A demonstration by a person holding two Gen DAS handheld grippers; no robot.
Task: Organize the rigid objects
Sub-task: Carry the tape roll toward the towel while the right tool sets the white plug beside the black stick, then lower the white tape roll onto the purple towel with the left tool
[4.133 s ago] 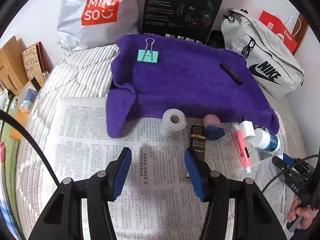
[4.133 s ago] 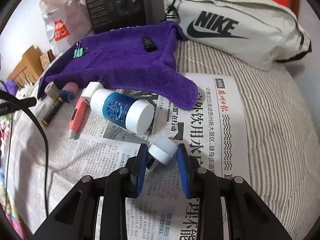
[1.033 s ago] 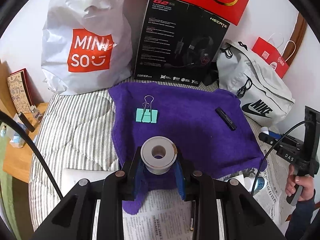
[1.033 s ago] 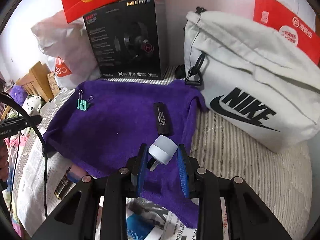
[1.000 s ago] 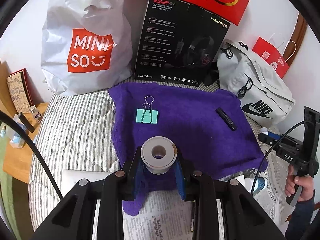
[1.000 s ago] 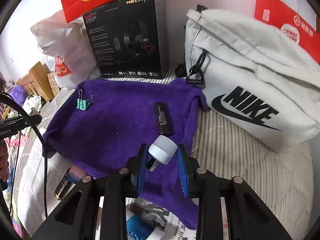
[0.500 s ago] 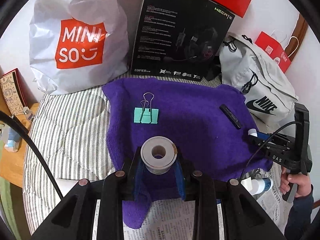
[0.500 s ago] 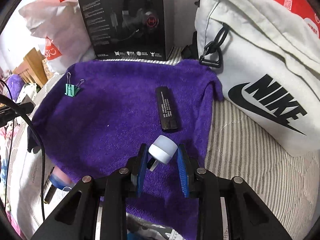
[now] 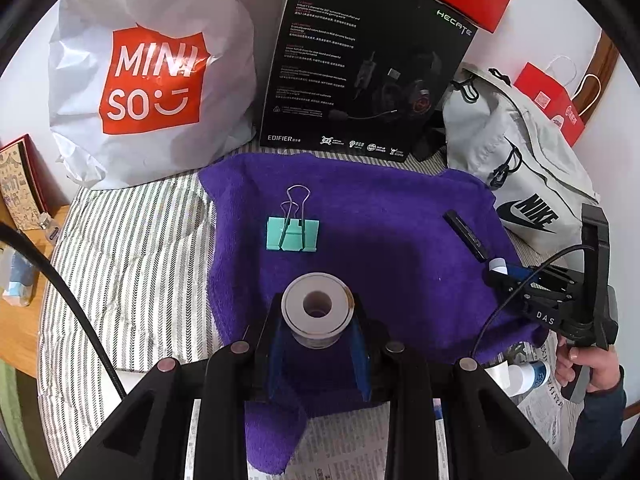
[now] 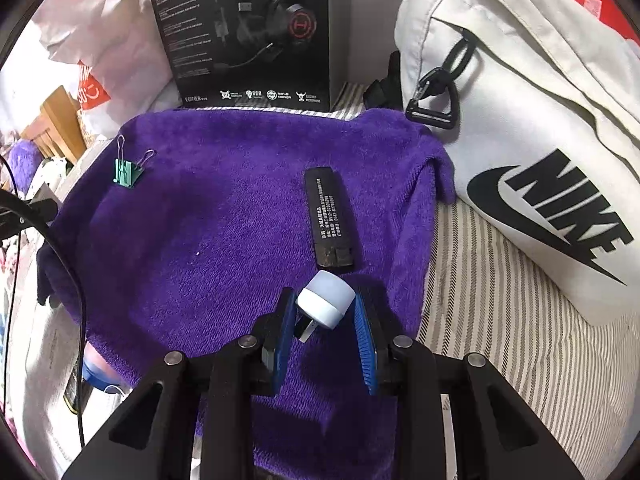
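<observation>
Both claws have come down over the purple towel (image 9: 400, 240) on the bed: left claw (image 9: 318, 336) grips the tape roll (image 9: 318, 306) (binder clip (image 9: 292, 234) at 12 o'clock), right claw (image 10: 326, 320) grips the small white cap (image 10: 328, 300); set-down looks close.

Bedroom in home. Striped bed cover (image 9: 132, 240) under purple towel (image 9: 380, 240). Shop bag (image 9: 152, 76), headset box (image 9: 360, 72), white backpack (image 10: 520, 120) lean on wall at bed's far edge. Wooden side table (image 9: 24, 320) beside bed.
</observation>
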